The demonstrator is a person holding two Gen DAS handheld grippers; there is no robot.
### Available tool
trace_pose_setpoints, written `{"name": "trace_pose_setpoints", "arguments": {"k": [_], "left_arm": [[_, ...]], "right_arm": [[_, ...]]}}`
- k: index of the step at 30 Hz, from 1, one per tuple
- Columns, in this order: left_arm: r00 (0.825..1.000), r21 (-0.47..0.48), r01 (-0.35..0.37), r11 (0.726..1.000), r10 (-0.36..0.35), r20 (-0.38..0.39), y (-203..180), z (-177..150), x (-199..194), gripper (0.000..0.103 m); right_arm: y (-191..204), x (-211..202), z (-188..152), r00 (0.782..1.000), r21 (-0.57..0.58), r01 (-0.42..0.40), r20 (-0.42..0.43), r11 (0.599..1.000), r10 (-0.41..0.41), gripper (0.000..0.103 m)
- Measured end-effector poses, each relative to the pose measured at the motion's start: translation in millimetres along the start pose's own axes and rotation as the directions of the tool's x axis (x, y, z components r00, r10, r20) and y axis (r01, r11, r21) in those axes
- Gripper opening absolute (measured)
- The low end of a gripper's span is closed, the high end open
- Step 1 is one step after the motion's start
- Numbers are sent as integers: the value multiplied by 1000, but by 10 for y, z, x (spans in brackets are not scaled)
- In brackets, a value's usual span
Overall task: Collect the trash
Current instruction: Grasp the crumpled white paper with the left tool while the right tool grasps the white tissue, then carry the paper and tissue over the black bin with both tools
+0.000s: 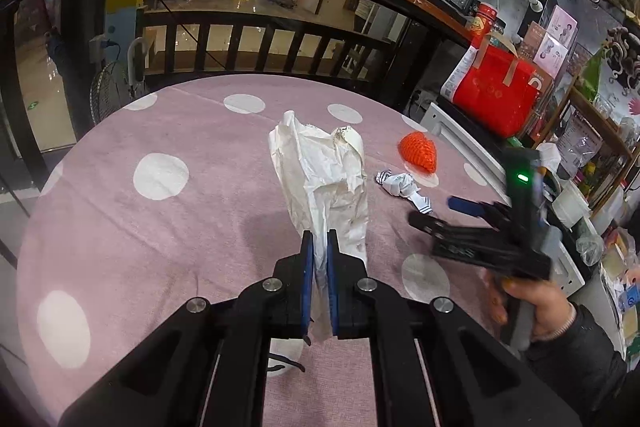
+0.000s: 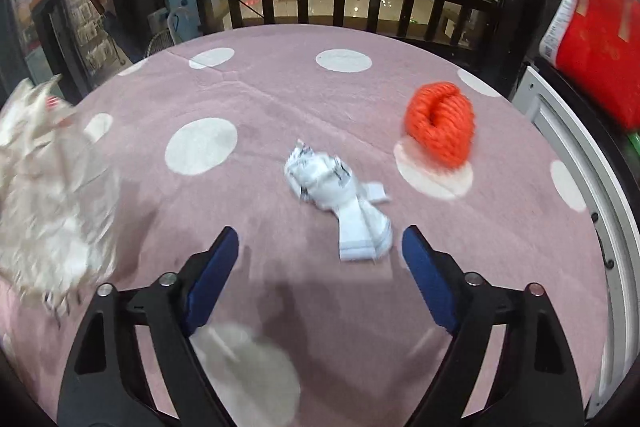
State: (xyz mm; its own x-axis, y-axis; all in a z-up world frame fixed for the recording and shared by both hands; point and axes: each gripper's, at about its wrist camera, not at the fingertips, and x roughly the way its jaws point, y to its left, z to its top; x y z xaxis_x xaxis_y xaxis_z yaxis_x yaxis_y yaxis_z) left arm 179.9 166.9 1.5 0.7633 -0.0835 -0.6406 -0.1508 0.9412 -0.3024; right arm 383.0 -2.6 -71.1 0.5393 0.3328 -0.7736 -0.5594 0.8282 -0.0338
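A tall crumpled white paper bag [image 1: 324,163] stands up off the pink dotted tablecloth [image 1: 160,227], and my left gripper [image 1: 319,239] is shut on its lower part. The right wrist view shows the same bag [image 2: 52,195] blurred at the left edge. A small crumpled white paper with black print [image 1: 400,185] [image 2: 340,195] lies on the cloth. Beside it sits an orange foam fruit net [image 1: 418,151] [image 2: 440,127]. My right gripper [image 1: 436,211] [image 2: 320,233] hangs open just above the crumpled paper, whose near end lies between the blue pads without touching them.
A white frame [image 1: 460,135] borders the table on the right, with a red bag [image 1: 500,95] and cluttered shelves behind it. A dark railing [image 1: 260,43] and glass run along the far edge. A hand [image 1: 532,303] holds the right gripper's handle.
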Motion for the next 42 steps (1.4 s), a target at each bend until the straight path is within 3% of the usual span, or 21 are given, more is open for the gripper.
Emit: {"name": "trace_pose_setpoints", "arguments": {"k": [2, 4, 5, 7, 9, 22, 31, 36, 42], "left_arm": [[1000, 2, 3, 1000, -3, -2, -10, -1, -2, 7], [1000, -1, 12, 1000, -12, -4, -14, -6, 1, 7], [1000, -1, 18, 1000, -18, -5, -20, -11, 4, 7], [1000, 9, 19, 1000, -19, -7, -44, -31, 14, 7], [1000, 23, 11, 1000, -11, -4, -78, -52, 20, 7], [999, 103, 48, 994, -49, 12, -477, -177, -155, 7], [991, 170, 134, 976, -134, -9, -1017, -434, -303, 7], [976, 205, 217, 954, -211, -53, -1397, -636, -328, 7], [948, 290, 318, 903, -300, -104, -1944, -893, -361, 7]], "right_arm": [[12, 107, 67, 1000, -7, 29, -9, 1000, -30, 71], [3, 173, 78, 999, -14, 46, -26, 999, -47, 52], [-13, 180, 63, 998, -9, 42, -36, 999, -43, 37], [-34, 112, 23, 999, 9, 25, -30, 1000, -25, 32], [-51, -10, -47, 1000, 20, 1, -26, 1000, 0, 19], [-330, -1056, -810, 997, 76, -8, 71, 997, 2, 19], [-645, -1770, -1578, 989, 164, 54, 124, 985, -75, 19], [-859, -2112, -2024, 982, 236, 100, 136, 967, -135, 19], [-1117, -2381, -2551, 971, 326, 172, 103, 930, -215, 19]]}}
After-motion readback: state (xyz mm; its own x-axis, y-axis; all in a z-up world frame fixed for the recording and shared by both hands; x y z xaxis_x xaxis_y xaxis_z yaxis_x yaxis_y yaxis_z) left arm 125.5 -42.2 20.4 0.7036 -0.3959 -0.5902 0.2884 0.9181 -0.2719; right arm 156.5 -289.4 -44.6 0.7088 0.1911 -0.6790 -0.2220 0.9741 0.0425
